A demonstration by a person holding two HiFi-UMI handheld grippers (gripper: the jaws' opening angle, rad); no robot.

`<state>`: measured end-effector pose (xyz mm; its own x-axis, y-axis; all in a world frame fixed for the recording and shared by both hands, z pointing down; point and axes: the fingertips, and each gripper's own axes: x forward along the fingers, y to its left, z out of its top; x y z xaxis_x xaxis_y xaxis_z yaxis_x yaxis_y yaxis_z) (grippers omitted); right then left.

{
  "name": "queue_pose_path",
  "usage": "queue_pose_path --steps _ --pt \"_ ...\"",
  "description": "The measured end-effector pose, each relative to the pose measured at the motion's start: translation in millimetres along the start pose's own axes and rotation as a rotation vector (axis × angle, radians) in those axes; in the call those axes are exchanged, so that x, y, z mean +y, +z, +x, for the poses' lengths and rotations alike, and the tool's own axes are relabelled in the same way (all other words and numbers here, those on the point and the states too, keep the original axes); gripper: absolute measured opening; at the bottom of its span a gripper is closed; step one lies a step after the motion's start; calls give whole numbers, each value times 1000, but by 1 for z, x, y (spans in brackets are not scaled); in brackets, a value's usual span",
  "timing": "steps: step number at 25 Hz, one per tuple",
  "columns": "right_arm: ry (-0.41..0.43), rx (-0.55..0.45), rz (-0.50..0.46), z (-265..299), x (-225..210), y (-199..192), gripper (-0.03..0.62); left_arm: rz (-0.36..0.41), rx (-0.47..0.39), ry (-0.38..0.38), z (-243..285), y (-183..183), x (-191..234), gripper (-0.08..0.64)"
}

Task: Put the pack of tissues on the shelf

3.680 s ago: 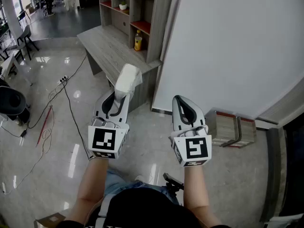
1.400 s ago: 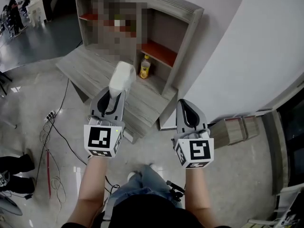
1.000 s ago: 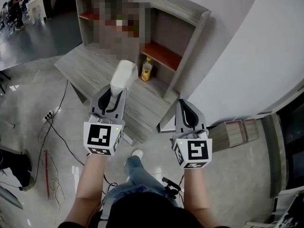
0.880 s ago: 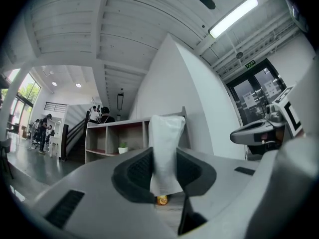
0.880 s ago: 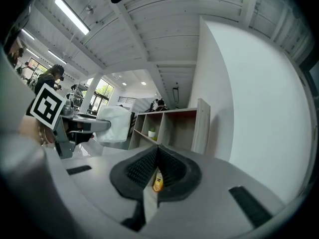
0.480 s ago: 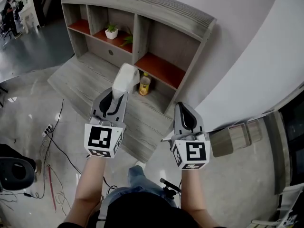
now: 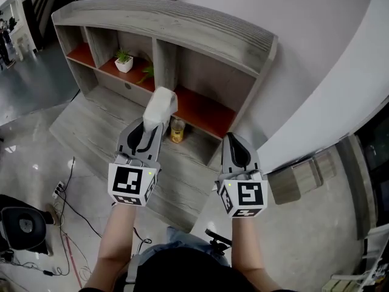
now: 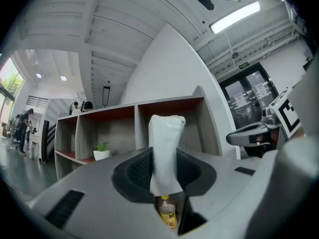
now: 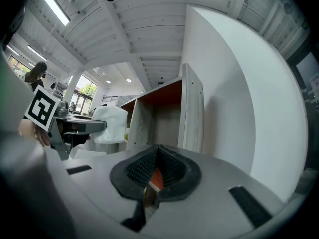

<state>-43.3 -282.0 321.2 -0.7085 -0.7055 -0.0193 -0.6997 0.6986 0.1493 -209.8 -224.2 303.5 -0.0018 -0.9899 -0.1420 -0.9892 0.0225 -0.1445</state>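
- Carrying step: the pack of tissues [image 7: 160, 105] stands at frame centre, pinched by the left gripper [image 7: 149, 126].
- Right gripper [image 7: 233, 142] has its jaws pressed together, empty (lower right).
- Next, probably: reach into the shelf [image 7: 200, 38], avoiding the bottle [image 7: 177, 129].

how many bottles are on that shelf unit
1: a yellow bottle on the grey ledge under the right red shelf board; others may hide behind the tissue pack.
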Motion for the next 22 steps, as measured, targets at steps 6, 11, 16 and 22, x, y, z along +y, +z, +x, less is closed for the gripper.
queue_pose_path --steps 6,11,16,22 --pt "-18 24 -12 13 -14 -11 17 -29 4 -16 30 -15 2 101" --pt "-35 28 -12 11 -25 -14 17 -36 3 -38 45 -17 -6 101" --pt "-80 24 1 -1 -38 -14 17 -31 4 -92 57 -16 -25 101" --pt "-144 33 16 -14 -46 -18 17 -35 4 -162 64 -19 -42 101"
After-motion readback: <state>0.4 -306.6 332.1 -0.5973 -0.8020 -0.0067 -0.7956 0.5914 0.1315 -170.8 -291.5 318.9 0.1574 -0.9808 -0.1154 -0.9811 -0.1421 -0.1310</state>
